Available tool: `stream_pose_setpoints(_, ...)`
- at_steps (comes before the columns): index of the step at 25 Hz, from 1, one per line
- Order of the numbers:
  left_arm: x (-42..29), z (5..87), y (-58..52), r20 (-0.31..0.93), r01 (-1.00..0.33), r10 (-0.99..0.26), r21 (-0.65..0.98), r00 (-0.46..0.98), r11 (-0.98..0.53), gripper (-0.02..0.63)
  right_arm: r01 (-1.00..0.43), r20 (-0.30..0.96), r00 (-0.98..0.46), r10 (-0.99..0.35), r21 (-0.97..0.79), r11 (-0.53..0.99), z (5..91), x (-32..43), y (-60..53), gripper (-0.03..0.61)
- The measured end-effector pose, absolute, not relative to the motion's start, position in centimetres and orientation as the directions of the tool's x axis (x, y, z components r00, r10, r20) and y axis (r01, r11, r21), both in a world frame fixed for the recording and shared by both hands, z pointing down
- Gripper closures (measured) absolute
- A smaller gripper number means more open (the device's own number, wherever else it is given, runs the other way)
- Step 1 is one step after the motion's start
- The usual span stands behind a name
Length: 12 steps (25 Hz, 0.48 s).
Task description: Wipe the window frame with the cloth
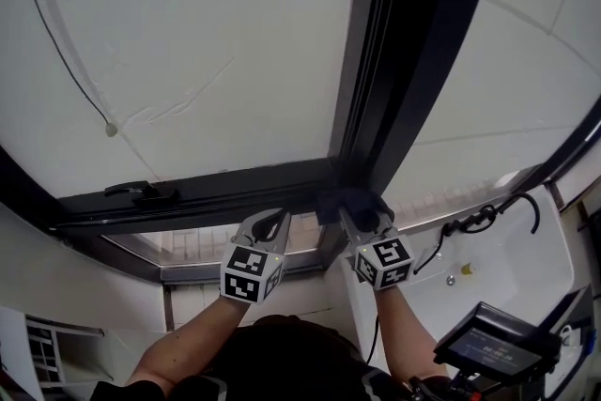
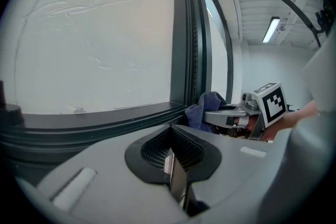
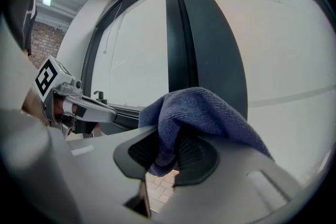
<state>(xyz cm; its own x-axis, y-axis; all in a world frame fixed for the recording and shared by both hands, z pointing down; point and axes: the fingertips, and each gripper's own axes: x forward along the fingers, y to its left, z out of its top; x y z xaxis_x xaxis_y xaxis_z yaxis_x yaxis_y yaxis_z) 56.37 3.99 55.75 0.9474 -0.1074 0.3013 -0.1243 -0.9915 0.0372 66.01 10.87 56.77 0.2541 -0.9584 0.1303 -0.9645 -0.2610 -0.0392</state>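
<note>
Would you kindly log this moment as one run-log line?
right gripper: shut on cloth, at window frame junction | left gripper: shut, empty, alongside

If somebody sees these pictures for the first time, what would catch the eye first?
The dark window frame dominates: its upright bar meets the lower rail in the middle of the head view. At that corner the right gripper is shut on a blue cloth, which it holds at the frame. The left gripper is beside it to the left, with its jaws together and nothing between them.
</note>
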Motion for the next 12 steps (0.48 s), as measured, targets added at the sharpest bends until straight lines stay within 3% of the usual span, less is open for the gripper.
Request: stream_pose_setpoints(12,52.8,55.9,0.9,0.296,-0.199,-0.175,0.054,0.939,-0.978,0.62,-0.988,0.145,0.152,-0.978,-0.014,-0.156,56.2,61.9,7.0,0.509)
